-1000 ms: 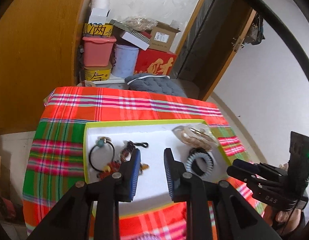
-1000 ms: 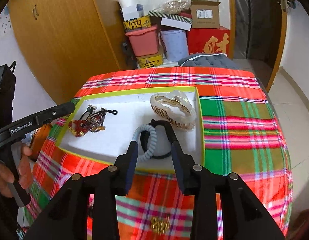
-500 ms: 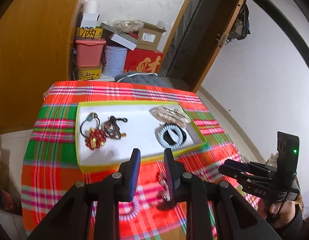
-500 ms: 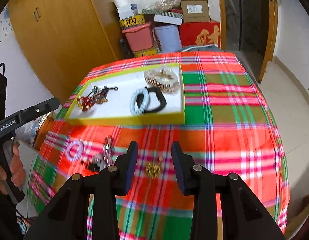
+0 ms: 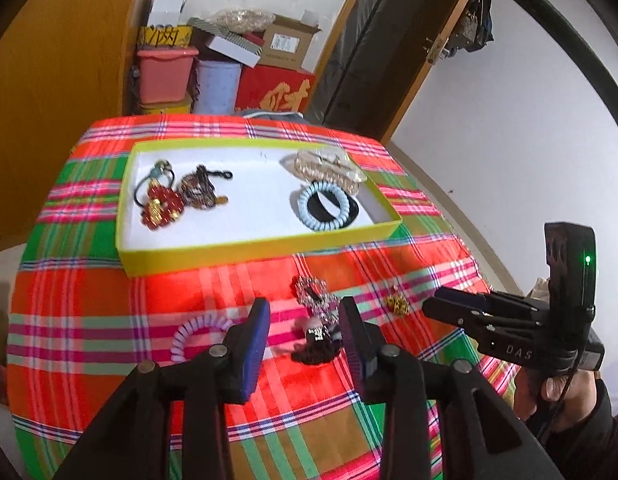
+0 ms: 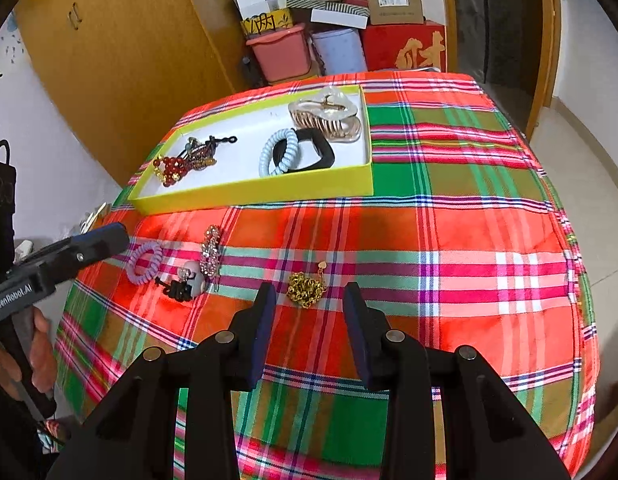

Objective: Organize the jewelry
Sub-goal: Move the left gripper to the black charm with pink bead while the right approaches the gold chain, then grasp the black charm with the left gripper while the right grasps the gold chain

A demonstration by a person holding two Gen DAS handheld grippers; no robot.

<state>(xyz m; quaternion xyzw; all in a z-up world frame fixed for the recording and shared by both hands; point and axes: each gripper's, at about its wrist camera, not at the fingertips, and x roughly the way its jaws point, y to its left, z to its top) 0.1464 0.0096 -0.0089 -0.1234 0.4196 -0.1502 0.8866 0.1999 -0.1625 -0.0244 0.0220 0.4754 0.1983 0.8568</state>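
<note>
Lay loose on the checked cloth (image 6: 449, 232), near side of the yellow tray (image 6: 269, 194): gold chain (image 6: 306, 289), rhinestone clip (image 6: 211, 251), lilac coil tie (image 6: 144, 262). Hovered over the chain, right gripper (image 6: 307, 312), spread, nothing pinched. Just been opening above the clip, left gripper (image 5: 303, 326), empty.

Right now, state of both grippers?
Left gripper: jaws open, just widened, holding nothing; hovers above the dark hair clip.
Right gripper: jaws open, empty, hovering near the gold chain.
</note>
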